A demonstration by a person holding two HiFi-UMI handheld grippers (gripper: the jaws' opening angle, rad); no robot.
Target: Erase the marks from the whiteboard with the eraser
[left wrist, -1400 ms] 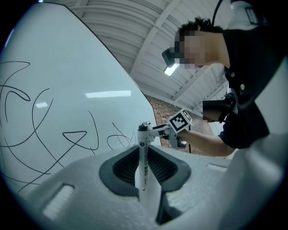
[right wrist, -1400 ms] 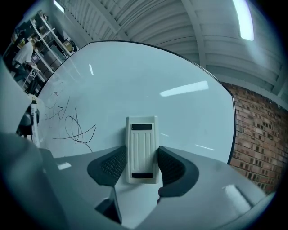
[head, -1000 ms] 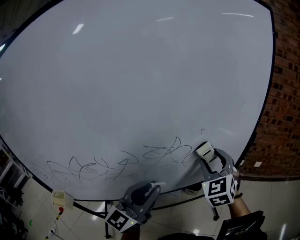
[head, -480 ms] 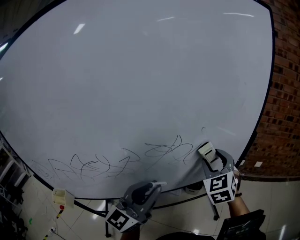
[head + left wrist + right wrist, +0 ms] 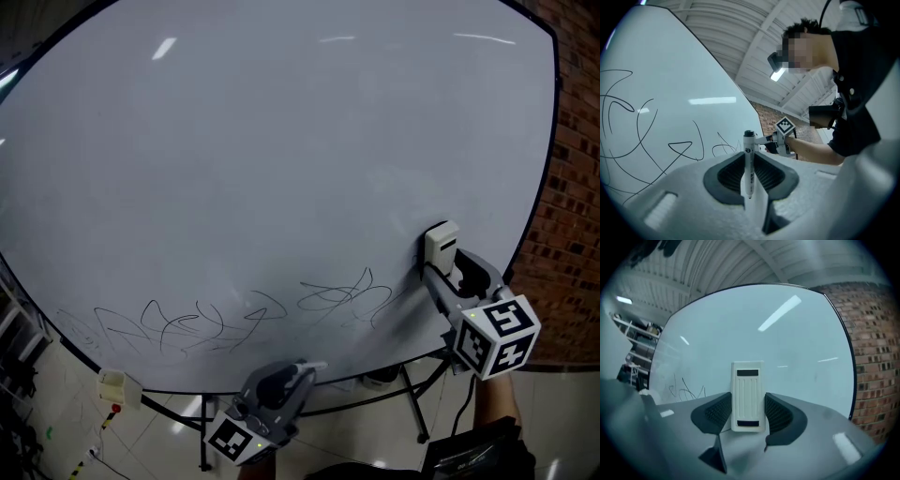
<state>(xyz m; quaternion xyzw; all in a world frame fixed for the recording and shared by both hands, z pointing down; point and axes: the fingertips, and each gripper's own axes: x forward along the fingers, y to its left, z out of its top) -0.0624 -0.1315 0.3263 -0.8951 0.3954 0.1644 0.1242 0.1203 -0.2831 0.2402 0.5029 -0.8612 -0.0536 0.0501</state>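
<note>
I am clamping the eraser (image 5: 441,241) in my right gripper (image 5: 437,266) at the whiteboard's (image 5: 281,141) four o'clock. My left gripper (image 5: 298,370) is pinching a marker (image 5: 748,161) at six o'clock.

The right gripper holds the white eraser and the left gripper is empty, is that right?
Not quite. The left gripper is not empty: the left gripper view shows its jaws shut on a marker. The right gripper does hold the white eraser.
</note>
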